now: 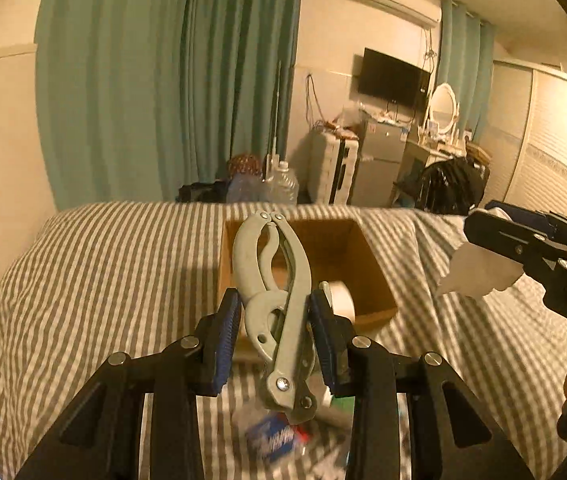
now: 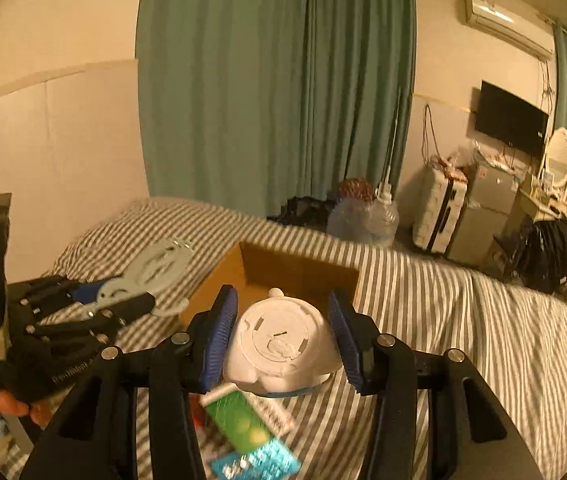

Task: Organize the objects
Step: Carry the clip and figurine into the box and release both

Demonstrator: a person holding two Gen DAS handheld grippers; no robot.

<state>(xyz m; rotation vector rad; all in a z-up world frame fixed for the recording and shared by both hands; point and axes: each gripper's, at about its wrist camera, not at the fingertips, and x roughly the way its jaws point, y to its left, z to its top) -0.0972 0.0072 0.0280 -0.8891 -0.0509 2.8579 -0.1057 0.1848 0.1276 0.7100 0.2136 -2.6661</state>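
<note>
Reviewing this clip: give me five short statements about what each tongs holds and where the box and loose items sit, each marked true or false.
1. The left tongs grip a grey metal plier-like tool. True.
2. The right tongs are empty. False: they hold a white round plastic object, underside toward the camera.
3. The cardboard box sits on a striped bedspread. True.
4. The box is sealed shut. False: its top is open, and a white roll shows inside.
5. A green packet lies on the bedspread below the right tongs. True.
</note>
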